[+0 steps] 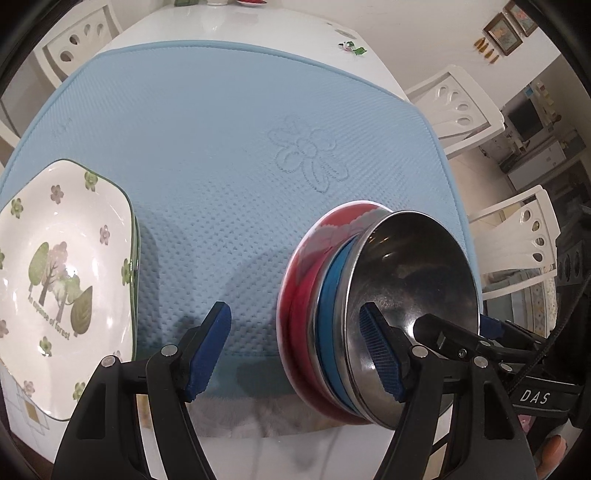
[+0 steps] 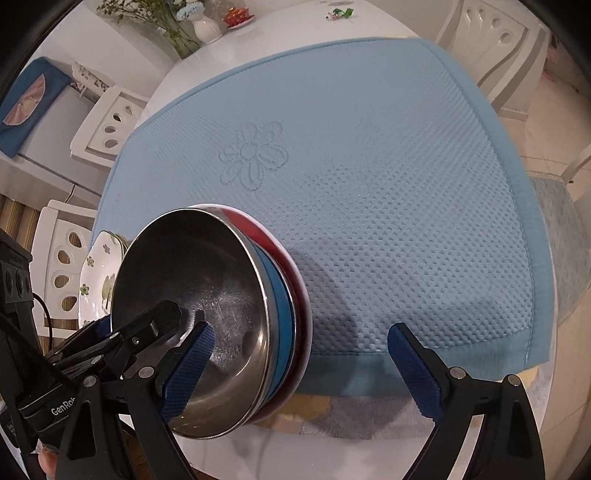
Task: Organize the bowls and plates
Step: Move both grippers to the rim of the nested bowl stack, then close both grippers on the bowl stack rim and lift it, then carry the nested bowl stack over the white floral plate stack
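Observation:
A stack of bowls, steel (image 1: 413,280) inside blue (image 1: 328,314) inside red (image 1: 299,288), stands tilted on its edge at the front of the blue mat (image 1: 221,147). Both grippers are open around the stack: my left gripper (image 1: 299,354) has its right fingertip (image 1: 380,354) inside the steel bowl, and my right gripper (image 2: 306,373) has its left fingertip (image 2: 188,369) inside the steel bowl (image 2: 192,302). A white square plate with a tree and flower print (image 1: 62,280) lies at the mat's left; it also shows behind the bowls in the right wrist view (image 2: 98,277).
The blue mat (image 2: 369,184) covers a white table (image 1: 258,22) whose front edge (image 2: 332,454) is close. White chairs (image 1: 458,107) stand around it. A vase with flowers (image 2: 207,26) and a small red dish (image 2: 236,16) sit at the far end.

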The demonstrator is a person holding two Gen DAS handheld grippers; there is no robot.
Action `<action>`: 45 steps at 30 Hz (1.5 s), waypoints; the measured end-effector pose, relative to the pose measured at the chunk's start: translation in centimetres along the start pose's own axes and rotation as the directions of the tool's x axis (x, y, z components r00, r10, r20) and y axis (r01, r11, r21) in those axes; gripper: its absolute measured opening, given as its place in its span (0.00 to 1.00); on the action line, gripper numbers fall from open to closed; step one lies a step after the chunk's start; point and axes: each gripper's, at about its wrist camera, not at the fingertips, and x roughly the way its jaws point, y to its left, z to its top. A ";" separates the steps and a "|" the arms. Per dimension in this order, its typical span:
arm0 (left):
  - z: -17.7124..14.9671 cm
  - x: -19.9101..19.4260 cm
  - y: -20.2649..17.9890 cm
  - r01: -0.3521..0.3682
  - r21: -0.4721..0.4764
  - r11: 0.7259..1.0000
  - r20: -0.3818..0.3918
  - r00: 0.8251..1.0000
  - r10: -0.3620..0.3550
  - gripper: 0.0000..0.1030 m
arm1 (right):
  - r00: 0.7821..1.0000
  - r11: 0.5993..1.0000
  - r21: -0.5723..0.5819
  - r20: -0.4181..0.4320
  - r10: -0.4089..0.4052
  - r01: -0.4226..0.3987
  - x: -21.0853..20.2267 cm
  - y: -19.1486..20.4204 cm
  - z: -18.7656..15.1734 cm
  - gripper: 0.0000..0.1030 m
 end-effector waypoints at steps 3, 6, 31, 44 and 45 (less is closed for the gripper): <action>0.0 0.3 0.1 -0.004 -0.007 1.000 -0.007 1.000 0.004 0.68 | 1.000 1.000 -0.001 -0.014 0.007 -0.007 0.4 -0.1 0.2 0.91; 0.0 0.8 0.2 -0.011 -0.013 1.000 -0.014 1.000 0.011 0.68 | 1.000 1.000 -0.007 -0.025 0.011 -0.011 0.9 0.0 0.3 0.88; -0.6 1.2 2.2 0.079 -0.058 0.995 -0.033 0.996 -0.081 0.66 | 0.993 0.992 0.065 -0.052 0.108 -0.104 2.5 -0.5 0.7 0.61; -1.6 2.6 4.4 0.309 -0.204 0.929 -0.034 0.946 -0.322 0.53 | 0.952 0.944 0.173 -0.080 0.296 -0.280 4.1 -1.4 0.5 0.57; -1.7 2.5 4.4 0.307 -0.199 0.931 -0.033 0.947 -0.319 0.53 | 0.950 0.942 0.175 -0.078 0.303 -0.286 4.1 -1.7 0.4 0.57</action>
